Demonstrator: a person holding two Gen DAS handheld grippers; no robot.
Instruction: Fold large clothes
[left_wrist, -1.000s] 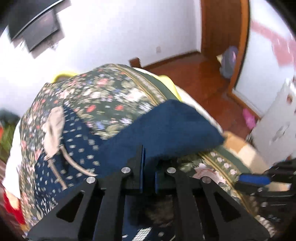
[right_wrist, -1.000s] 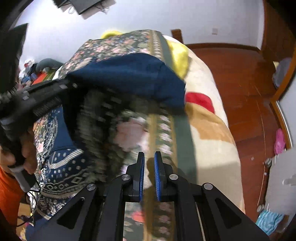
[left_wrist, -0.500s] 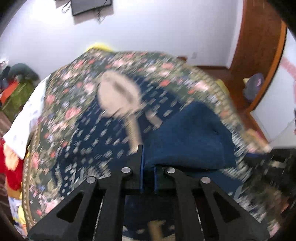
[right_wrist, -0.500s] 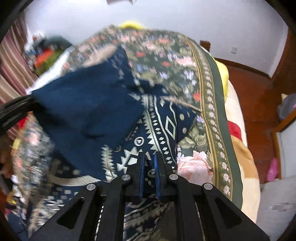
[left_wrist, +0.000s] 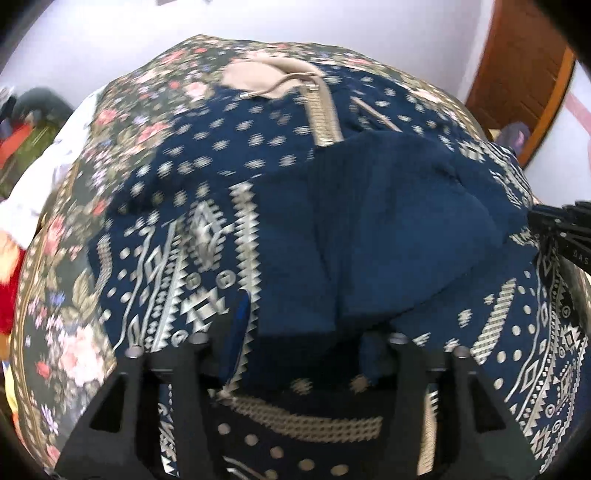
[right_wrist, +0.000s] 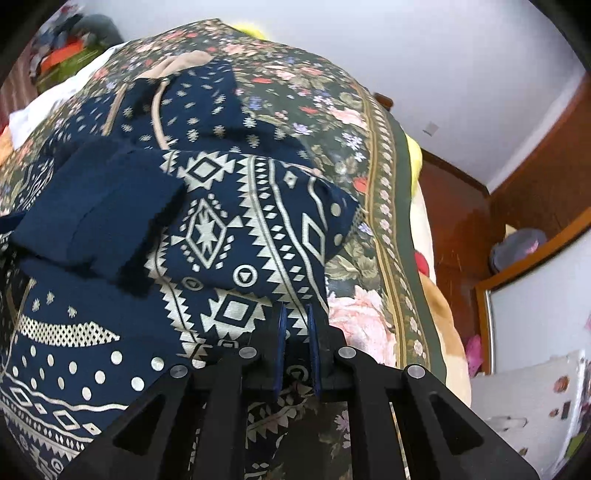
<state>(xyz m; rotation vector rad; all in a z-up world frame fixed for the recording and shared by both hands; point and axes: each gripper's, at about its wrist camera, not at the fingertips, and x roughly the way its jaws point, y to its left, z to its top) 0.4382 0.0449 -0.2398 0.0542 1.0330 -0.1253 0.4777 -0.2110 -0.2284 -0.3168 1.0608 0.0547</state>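
Left gripper (left_wrist: 310, 332) jaws just opened, dropping navy flap (left_wrist: 369, 236) onto patterned hoodie (right_wrist: 229, 229); right gripper (right_wrist: 297, 343) together, pinching hoodie's right edge to anchor fold.

You can make out only one bit of lettering: small pale capitals, apparently "DAS", on the black plastic body of the right gripper (left_wrist: 565, 236) at the right edge of the left wrist view; it is cut off there.
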